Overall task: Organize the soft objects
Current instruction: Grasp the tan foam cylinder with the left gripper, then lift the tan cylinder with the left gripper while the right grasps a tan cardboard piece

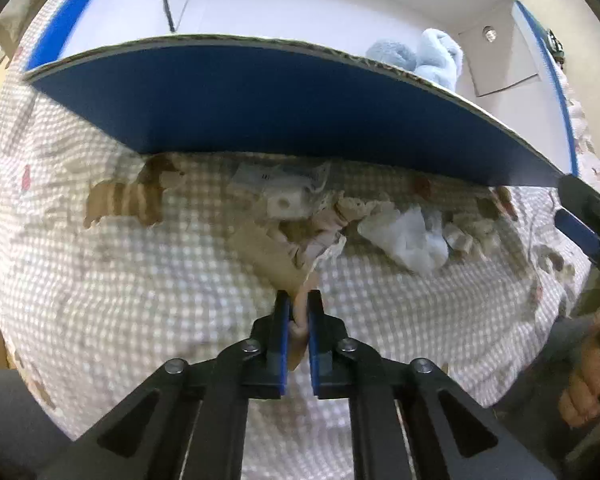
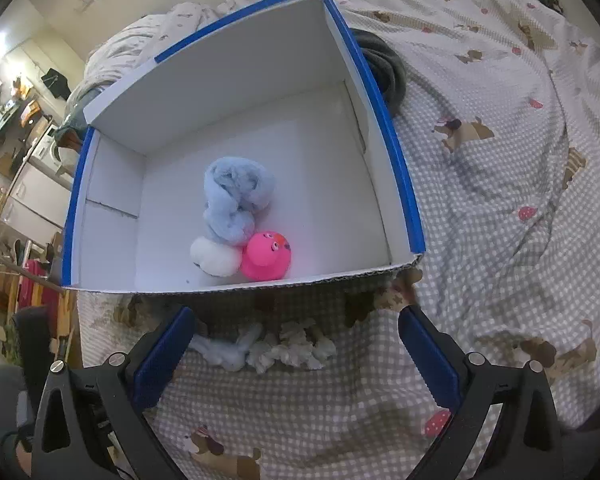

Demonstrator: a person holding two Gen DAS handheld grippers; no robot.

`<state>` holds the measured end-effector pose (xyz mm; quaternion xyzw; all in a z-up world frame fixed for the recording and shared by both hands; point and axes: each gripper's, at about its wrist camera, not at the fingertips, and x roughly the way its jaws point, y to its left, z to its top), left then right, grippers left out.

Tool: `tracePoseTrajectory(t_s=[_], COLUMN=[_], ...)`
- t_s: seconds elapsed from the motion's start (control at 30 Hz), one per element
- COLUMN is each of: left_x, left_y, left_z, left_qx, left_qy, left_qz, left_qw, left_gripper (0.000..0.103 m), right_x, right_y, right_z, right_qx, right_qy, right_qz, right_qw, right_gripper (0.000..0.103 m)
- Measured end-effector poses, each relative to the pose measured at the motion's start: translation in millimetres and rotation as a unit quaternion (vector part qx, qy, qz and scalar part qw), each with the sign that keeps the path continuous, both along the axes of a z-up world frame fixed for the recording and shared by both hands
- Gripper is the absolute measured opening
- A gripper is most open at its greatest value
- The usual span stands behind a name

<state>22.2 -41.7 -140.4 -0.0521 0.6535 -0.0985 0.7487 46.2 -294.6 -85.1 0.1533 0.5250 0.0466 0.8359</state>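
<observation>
My left gripper (image 1: 299, 296) is shut on the tip of a beige soft toy (image 1: 278, 246) that lies on the checked bedspread just in front of the blue box wall (image 1: 260, 104). More soft items lie along that wall: a white one (image 1: 406, 236) and a pale blue and cream rope toy (image 2: 260, 348). My right gripper (image 2: 296, 320) is open and empty, hovering over the rope toy by the box's near wall. Inside the white box (image 2: 228, 76) sit a light blue fluffy toy (image 2: 236, 196), a white ball (image 2: 214, 256) and a pink rubber duck (image 2: 266, 256). The blue fluffy toy (image 1: 420, 58) shows over the wall.
The bedspread (image 2: 500, 200) with dog prints covers the bed around the box. A dark grey rolled item (image 2: 384, 68) lies behind the box's right wall. Room furniture and clutter (image 2: 24, 140) stand far left. The right gripper's finger (image 1: 588, 216) enters the left view at the right edge.
</observation>
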Motion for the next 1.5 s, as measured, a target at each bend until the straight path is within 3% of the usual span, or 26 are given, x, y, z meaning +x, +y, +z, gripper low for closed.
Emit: tracePoseTrajectory(t_s=[0.3, 0.43, 0.53, 0.67, 0.8, 0.93, 1.07, 1.23, 1.5], left_x=[-20, -17, -15, -5, 0, -1, -5, -16, -33], left_y=[41, 58, 70, 83, 85, 77, 66, 40, -6], left_z=[35, 62, 77, 70, 61, 62, 65, 78, 90], left_qx=[-0.003, 0.009, 0.008, 0.021, -0.001, -0.023, -0.045, -0.07, -0.08], left_qy=[-0.008, -0.031, -0.051, -0.062, -0.044, -0.049, -0.057, -0.085, -0.117], left_qz=[0.02, 0.032, 0.037, 0.065, 0.083, 0.072, 0.047, -0.021, -0.117], left_qw=[0.9998, 0.999, 0.998, 0.9957, 0.9956, 0.996, 0.9963, 0.9937, 0.983], left_gripper=[0.007, 0.007, 0.007, 0.007, 0.007, 0.007, 0.007, 0.007, 0.007], right_x=[2, 0, -3, 5, 13, 14, 14, 12, 17], right_y=[-5, -18, -21, -18, -10, 3, 18, 32, 51], right_z=[-8, -7, -16, -33, -39, -36, -29, -25, -38], right_qx=[0.026, 0.065, 0.052, 0.072, 0.069, 0.06, 0.104, 0.199, 0.255], right_qy=[0.019, 0.029, 0.039, 0.069, 0.073, 0.064, 0.052, 0.06, 0.099], right_qz=[-0.004, -0.017, -0.014, -0.007, 0.0, 0.02, 0.052, 0.096, 0.12], right_qw=[0.999, 0.997, 0.998, 0.995, 0.995, 0.996, 0.992, 0.973, 0.954], right_gripper=[0.103, 0.103, 0.103, 0.091, 0.09, 0.09, 0.09, 0.09, 0.09])
